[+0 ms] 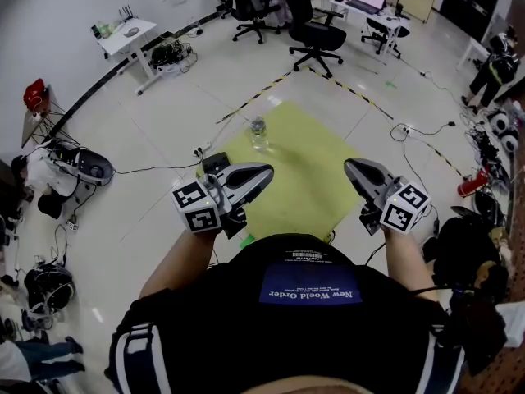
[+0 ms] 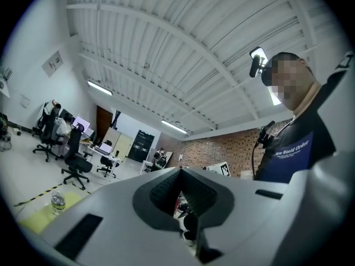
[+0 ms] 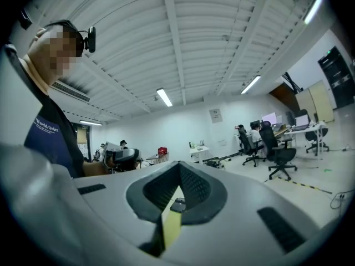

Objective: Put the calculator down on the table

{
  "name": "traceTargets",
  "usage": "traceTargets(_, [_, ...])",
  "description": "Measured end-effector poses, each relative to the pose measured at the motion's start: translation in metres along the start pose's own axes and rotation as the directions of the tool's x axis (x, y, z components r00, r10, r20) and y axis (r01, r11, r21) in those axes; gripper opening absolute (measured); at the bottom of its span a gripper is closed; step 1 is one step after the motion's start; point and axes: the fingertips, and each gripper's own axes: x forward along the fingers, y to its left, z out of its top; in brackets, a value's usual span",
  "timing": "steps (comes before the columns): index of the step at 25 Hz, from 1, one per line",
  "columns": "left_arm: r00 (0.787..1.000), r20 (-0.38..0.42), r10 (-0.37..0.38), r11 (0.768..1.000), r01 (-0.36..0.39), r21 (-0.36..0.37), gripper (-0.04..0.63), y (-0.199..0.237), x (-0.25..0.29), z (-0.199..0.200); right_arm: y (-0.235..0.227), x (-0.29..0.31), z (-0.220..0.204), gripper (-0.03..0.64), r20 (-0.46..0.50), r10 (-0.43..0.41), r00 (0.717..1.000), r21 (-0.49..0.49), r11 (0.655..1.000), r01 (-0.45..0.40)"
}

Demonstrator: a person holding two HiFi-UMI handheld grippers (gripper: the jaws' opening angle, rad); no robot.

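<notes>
The calculator (image 1: 216, 162) already lies on the worktop (image 1: 308, 189), left of the bottle (image 1: 259, 134) and close to the worktop's corner. The left gripper (image 1: 267, 172) and right gripper (image 1: 350, 167) hang nearer the person than the bottle, fingers pressed together on nothing. The likeliest slip is a careless swing of the left gripper, just beside the calculator, nudging it off that corner or toppling the bottle.

Bottle (image 1: 258, 132) stands on the counter (image 1: 312, 195), close to its far-left edge. Calculator (image 1: 215, 162) sits at the left corner. Left tongs (image 1: 267, 173) hang over the near-left edge, right tongs (image 1: 350, 167) over the near-right edge, well apart. Office chairs (image 1: 316, 23) stand on the floor beyond the far corner.
</notes>
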Motion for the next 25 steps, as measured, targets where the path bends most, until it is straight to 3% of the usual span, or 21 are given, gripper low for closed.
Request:
traceTargets(8, [0.998,0.023,0.052,0.998,-0.051,-0.03,0.006,0.01,-0.011,0.006,0.004,0.008,-0.002,-0.014,-0.027,0.02,0.999,-0.007,1.0,-0.021])
traceTargets(25, [0.997,0.037,0.066,0.996,-0.064,-0.057,0.006,0.01,-0.015,0.008,0.01,0.009,-0.004,-0.014,-0.057,0.046,0.997,-0.029,0.998,-0.048])
